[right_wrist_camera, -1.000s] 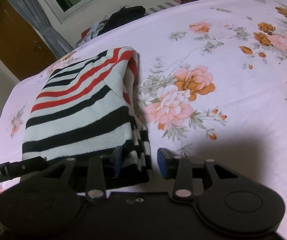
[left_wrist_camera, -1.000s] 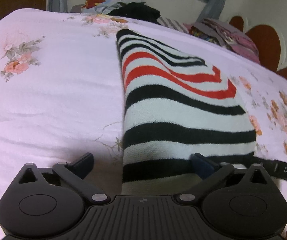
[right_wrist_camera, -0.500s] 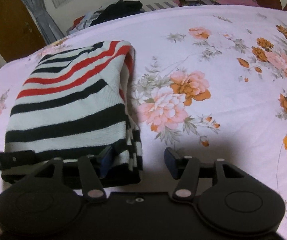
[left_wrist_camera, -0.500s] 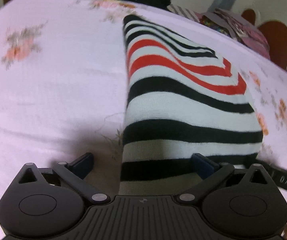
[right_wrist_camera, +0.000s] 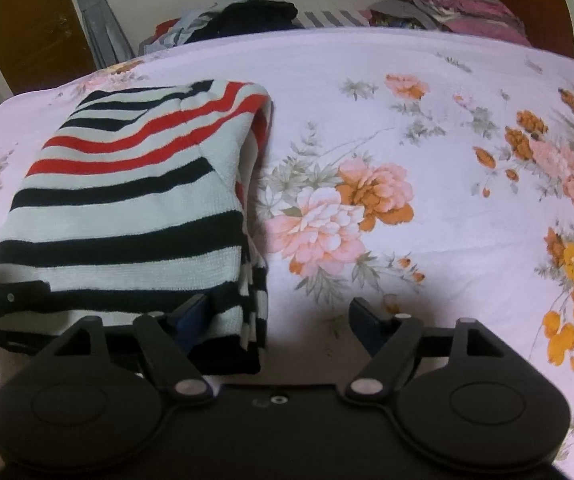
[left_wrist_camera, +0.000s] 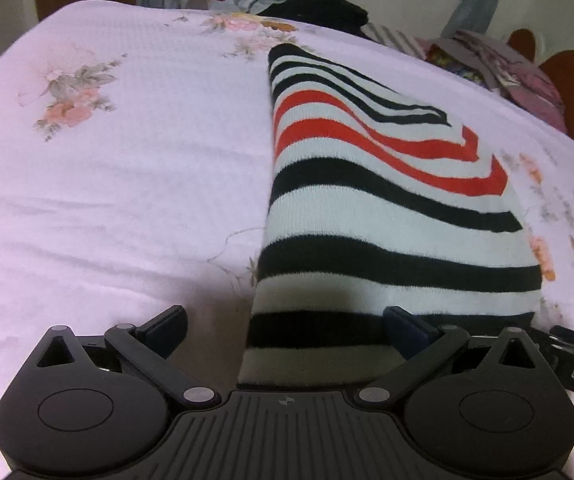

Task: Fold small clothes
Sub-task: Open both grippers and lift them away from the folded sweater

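Jaws stand apart on both tools: the right gripper (right_wrist_camera: 281,318) has just been opening, its left pad lying on the near right corner of the folded striped sweater (right_wrist_camera: 127,216) and its right pad clear over bare sheet, nothing pinched between them. The left gripper (left_wrist_camera: 285,330) is likewise spread wide, straddling the sweater's near left corner, one pad on the knit and the other off to the side above the sheet, with no squeeze on the cloth.

The sweater, white with black bands and two red ones, lies folded into a thick oblong on the floral bedsheet (right_wrist_camera: 427,240), its layered edges showing along the right side. A large pink and orange printed bloom (right_wrist_camera: 339,208) sits just beside that right edge. Beyond the sweater's far end, at the head of the bed, a loose heap of dark and coloured clothes (right_wrist_camera: 247,16) rests against the wall; to the right of that heap, a stack of pink and purple garments (right_wrist_camera: 451,4) lies near the brown scalloped headboard (right_wrist_camera: 527,4). Left of the heap hang grey curtains (right_wrist_camera: 99,12) beside a brown door (right_wrist_camera: 27,20).
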A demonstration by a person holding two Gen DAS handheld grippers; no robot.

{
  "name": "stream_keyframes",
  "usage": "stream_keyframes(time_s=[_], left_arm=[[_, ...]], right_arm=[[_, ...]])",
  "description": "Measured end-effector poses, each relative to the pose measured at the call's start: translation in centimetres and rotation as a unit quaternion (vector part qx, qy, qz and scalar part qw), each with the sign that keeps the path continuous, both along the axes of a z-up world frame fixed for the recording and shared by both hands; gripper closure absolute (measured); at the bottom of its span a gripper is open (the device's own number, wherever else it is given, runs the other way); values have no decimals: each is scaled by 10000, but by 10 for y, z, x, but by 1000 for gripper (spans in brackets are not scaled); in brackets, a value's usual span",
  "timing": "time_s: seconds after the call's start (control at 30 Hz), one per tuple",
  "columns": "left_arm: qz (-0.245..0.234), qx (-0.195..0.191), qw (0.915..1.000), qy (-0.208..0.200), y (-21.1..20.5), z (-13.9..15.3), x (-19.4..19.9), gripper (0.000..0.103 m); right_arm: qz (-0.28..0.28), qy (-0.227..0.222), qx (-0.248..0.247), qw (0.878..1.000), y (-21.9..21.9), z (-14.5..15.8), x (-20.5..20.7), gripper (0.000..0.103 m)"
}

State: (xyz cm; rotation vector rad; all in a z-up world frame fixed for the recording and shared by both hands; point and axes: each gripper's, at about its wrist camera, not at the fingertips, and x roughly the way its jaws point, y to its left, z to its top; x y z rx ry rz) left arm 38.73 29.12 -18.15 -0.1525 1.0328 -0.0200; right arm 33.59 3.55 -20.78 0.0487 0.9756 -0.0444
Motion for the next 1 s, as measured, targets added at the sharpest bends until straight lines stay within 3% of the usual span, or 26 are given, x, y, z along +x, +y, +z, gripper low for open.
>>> stream_keyframes(time_s=[0.3, 0.4, 0.73, 0.77, 0.9, 1.0], left_arm=[[179, 403, 9990, -44, -13, 8, -17, 0], [295, 504, 9980, -248, -15, 22, -36, 0], [346, 741, 9887, -1259, -28, 113, -155, 0], [317, 821, 9866, -1371, -30, 122, -169, 0], [216, 996, 9834, -1499, -35, 150, -224, 0], [239, 971, 9828, -1550, -35, 166, -265, 0]], right_arm=[[264, -342, -123, 9990, 0, 24, -26, 27], [346, -564, -72, 9978, -4, 39, -45, 27], [897, -1369, 327, 9860, -17, 115, -148, 22], [944, -1438, 350, 9845, -19, 123, -160, 15], [981, -1833, 286, 9777, -22, 157, -215, 9], [870, -1886, 103, 9781, -20, 176, -249, 5]])
